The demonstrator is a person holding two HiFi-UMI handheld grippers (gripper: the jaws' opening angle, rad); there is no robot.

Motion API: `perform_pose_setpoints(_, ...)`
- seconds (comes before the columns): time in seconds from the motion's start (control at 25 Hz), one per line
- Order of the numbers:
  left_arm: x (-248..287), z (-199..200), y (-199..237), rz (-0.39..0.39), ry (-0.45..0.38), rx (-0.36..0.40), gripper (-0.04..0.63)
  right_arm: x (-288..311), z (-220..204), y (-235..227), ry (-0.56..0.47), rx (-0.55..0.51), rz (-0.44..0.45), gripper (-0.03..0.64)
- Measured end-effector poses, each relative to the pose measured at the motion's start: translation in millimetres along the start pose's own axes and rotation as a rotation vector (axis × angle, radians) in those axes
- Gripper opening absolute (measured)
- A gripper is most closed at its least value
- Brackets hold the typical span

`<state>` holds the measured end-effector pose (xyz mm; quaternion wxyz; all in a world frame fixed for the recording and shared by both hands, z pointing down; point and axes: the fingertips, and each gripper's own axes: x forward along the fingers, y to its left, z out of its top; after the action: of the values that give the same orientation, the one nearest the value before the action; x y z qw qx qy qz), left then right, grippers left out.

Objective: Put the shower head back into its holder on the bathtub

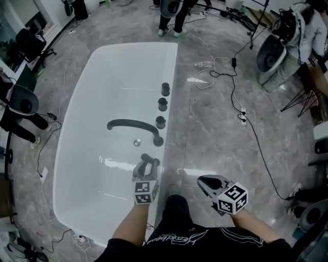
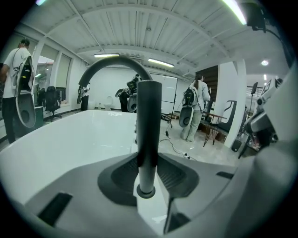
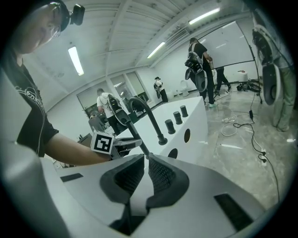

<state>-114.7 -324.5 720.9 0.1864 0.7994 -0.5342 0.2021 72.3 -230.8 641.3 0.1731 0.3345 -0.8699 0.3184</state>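
The shower head (image 2: 149, 125) is a dark straight rod, upright between the pads of my left gripper (image 2: 148, 174), which is shut on it. Its lower end meets a dark ring over the white tub rim. In the head view my left gripper (image 1: 147, 164) holds it at the near right rim of the white bathtub (image 1: 92, 128), just before the black curved faucet (image 1: 133, 124). The right gripper view shows my left gripper (image 3: 132, 139) gripping the shower head (image 3: 139, 144). My right gripper (image 1: 202, 180) hangs over the floor beside the tub, shut and empty (image 3: 146, 158).
Three black knobs (image 1: 162, 105) line the tub's right rim beyond the faucet base (image 1: 158, 140). Cables (image 1: 241, 102) trail across the grey marble floor to the right. People with gear stand at the far end (image 1: 171, 15) and far right (image 1: 300, 36).
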Motion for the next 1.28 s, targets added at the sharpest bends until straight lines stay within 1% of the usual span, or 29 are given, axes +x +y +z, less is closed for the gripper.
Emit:
perform_pose_setpoints(0.2, 4.7, -16.1, -6.7, -0.010, 0.044, 0.062, 0.123, -1.5, -1.1, -0.3, 0.005, 0.012, 0.000, 0.037)
perform_pose_setpoints(0.32, 6.1, -19.0, -9.6, -0.032, 0.065, 0.068, 0.123, -1.8, 0.4, 4.0, 0.006, 0.006, 0.007, 0.037)
perform_pose_setpoints(0.44, 8.3, -26.1, -13.8, -0.067, 0.122, 0.039, 0.132, -4.2, 3.7, 8.5, 0.001, -0.003, 0.018, 0.037)
perform_pose_setpoints(0.52, 6.2, -29.6, -18.0, -0.085, 0.145, 0.019, 0.186, -7.8, 7.7, 10.7, -0.005, -0.015, 0.022, 0.037)
perform_pose_setpoints(0.64, -6.2, -33.5, -20.4, -0.103, 0.165, -0.007, 0.227, -13.6, 14.5, 17.7, -0.014, -0.046, 0.025, 0.037)
perform_pose_setpoints(0.72, -20.2, -34.4, -19.5, -0.125, 0.176, -0.042, 0.238, -15.6, 22.4, 25.8, -0.023, -0.080, 0.035, 0.037)
perform_pose_setpoints(0.76, -29.0, -33.0, -20.4, -0.143, 0.176, -0.073, 0.238, -17.2, 27.9, 30.6, -0.029, -0.101, 0.047, 0.037)
perform_pose_setpoints(0.84, -51.1, -23.7, -27.9, -0.184, 0.157, -0.142, 0.236, -25.7, 41.0, 41.8, -0.048, -0.150, 0.080, 0.037)
perform_pose_setpoints(0.92, -80.0, -7.7, -43.1, -0.227, 0.125, -0.179, 0.232, -41.3, 54.3, 56.4, -0.071, -0.195, 0.122, 0.036)
perform_pose_setpoints(0.96, -96.7, 3.4, -53.1, -0.250, 0.104, -0.181, 0.216, -51.0, 60.4, 65.0, -0.080, -0.213, 0.144, 0.035)
perform_pose_setpoints(1.0, -114.3, 16.7, -63.8, -0.272, 0.080, -0.176, 0.184, -61.5, 66.0, 74.4, -0.089, -0.225, 0.166, 0.035)
perform_pose_setpoints(1.12, -171.2, 65.5, -95.9, -0.342, -0.020, -0.150, 0.034, -94.0, 82.0, 107.9, -0.131, -0.218, 0.242, 0.035)
perform_pose_setpoints(1.16, -190.8, 82.2, -105.9, -0.370, -0.056, -0.139, 0.005, -103.7, 86.3, 121.0, -0.151, -0.220, 0.267, 0.036)
perform_pose_setpoints(1.28, -247.0, 119.9, -133.4, -0.452, -0.142, -0.114, 0.005, -126.6, 90.6, 159.9, -0.204, -0.254, 0.322, 0.035)
